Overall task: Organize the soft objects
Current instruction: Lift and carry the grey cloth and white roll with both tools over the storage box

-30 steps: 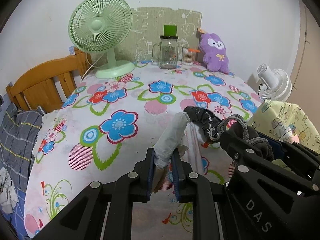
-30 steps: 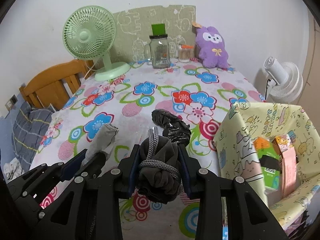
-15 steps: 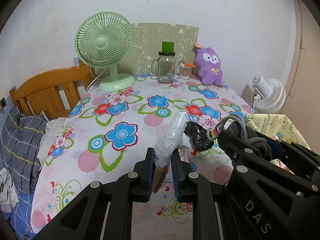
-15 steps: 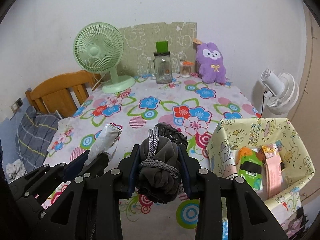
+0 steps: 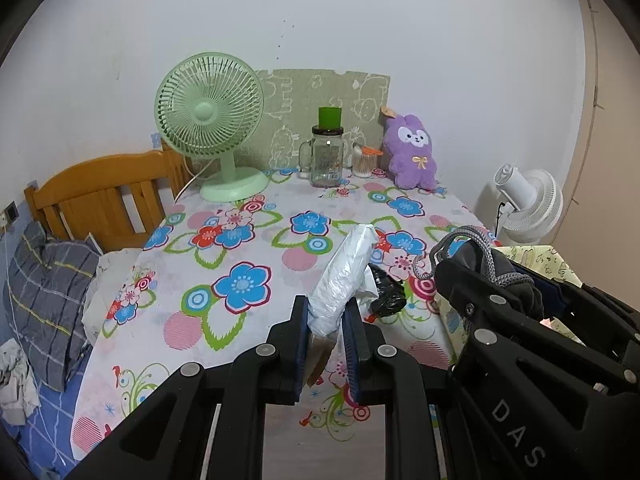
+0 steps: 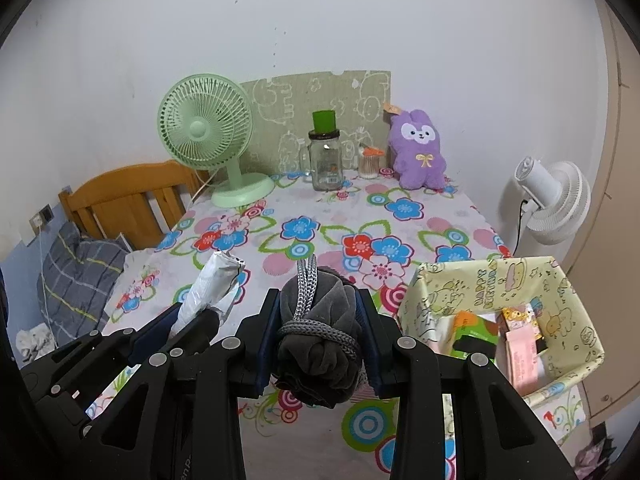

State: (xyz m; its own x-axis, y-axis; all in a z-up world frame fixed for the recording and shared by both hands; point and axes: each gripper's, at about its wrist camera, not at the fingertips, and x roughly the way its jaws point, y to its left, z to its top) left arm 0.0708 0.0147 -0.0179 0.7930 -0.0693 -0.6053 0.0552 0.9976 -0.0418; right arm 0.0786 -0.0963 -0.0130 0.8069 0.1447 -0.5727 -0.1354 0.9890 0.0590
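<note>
- The rolled white plastic bag (image 5: 343,276) is sitting between the blue pads of the left gripper (image 5: 326,334), pinched near its lower end; most of the roll is projecting up and forward beyond the fingertips, tilting to the right in the left wrist view.
- The left gripper's jaws are standing nearly closed, pressing on the bag from both sides.
- The dark grey fabric bundle tied with a grey braided cord (image 6: 318,332) is filling the gap between the blue pads of the right gripper (image 6: 318,336); the cloth is bulging above and below the fingers, and the cord is crossing its front.
- The right gripper's jaws are clamping the bundle on both sides.
- Both grippers are being held side by side, close together, above the near edge of the flower-patterned tablecloth (image 5: 244,240), each pointing forward and downward; neither load is touching the cloth.
- A crumpled black plastic bag (image 5: 386,294) is lying on the tablecloth just beyond the white roll.
- A pale yellow cartoon-printed open box (image 6: 576,308) is standing at the right of the table, holding coloured packets.
- At the far edge, a green desk fan (image 6: 206,130), a clear glass jar with a green cap (image 6: 325,156) and a purple plush rabbit (image 6: 419,148) are standing along the wall.
</note>
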